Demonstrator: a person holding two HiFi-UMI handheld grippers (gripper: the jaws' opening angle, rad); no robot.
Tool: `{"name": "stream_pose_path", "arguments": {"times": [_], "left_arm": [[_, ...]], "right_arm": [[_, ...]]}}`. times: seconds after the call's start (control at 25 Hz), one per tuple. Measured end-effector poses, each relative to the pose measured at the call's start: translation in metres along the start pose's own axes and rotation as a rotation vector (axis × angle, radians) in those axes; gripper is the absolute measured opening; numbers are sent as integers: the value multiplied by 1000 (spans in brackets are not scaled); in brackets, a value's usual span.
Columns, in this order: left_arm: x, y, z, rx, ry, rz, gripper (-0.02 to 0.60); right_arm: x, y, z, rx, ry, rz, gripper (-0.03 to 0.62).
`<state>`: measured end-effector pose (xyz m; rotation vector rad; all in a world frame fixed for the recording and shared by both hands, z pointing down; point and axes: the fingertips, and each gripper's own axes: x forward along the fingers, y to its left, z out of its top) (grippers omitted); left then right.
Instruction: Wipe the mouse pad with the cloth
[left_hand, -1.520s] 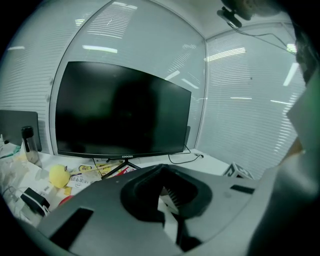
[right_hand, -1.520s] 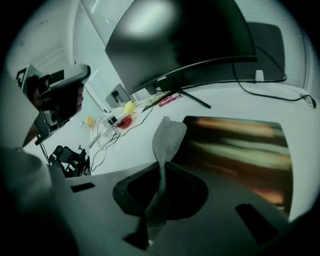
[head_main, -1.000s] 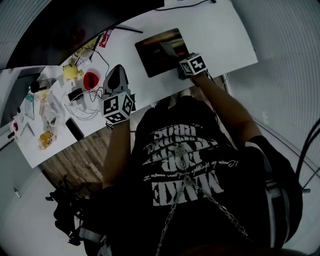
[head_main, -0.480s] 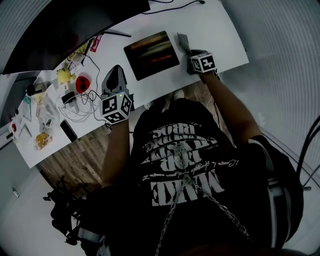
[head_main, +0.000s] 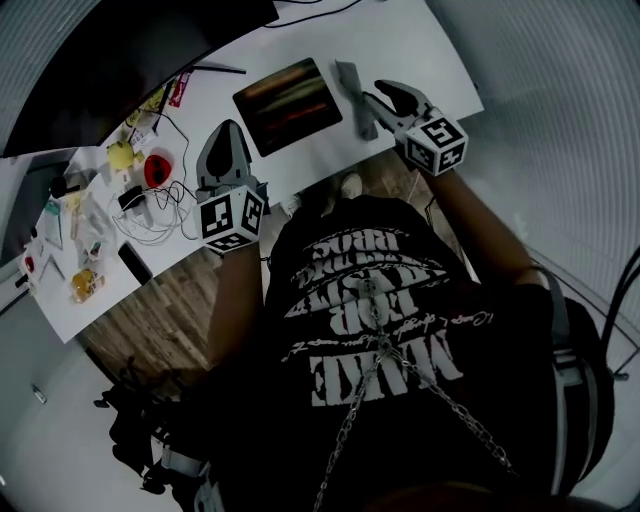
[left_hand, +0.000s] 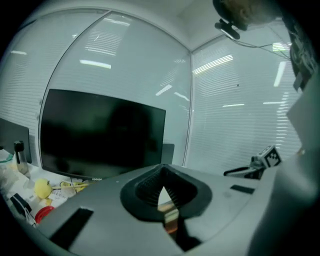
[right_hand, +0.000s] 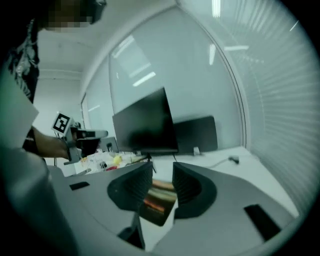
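The soft, light cloth (head_main: 350, 92) lies flat on the table (head_main: 420, 50); the right tool (head_main: 385, 97), just opened and empty, can pinch its edge.

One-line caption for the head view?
Right gripper, jaws just opened with nothing between them, beside the cloth lying next to the mouse pad.

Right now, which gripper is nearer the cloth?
Right. The right gripper hangs just right of the cloth, jaws just opened, nothing between them; the left gripper is across the mouse pad, at its left.
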<state>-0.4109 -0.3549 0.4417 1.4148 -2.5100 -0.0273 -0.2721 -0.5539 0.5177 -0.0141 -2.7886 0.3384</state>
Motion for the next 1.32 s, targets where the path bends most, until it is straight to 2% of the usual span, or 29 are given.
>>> {"name": "stream_pose_path", "arguments": {"times": [0.12,0.16,0.24,0.4,1.16,1.32], "left_arm": [[-6,-17,31,27,-82,-23,6],[-7,-23,39,28,-101,-32,5],[-8,-35,51,23,-128,-57,6],[7,-49,69,25,-170,-99,6],[-9,-36,66,19,-160,-75,6],[-9,-37,63,25,-154,-72,6]], "right_arm": [[-38,35,78,-152,-222,6,23],[-48,45,94,-184,-263,8,10],[-60,58,113,-209,-294,9,2],[-53,58,133,-254,-306,-6,0],[-35,72,127,-181,-271,20,0],[-33,73,121,-211,-267,45,0]]}}
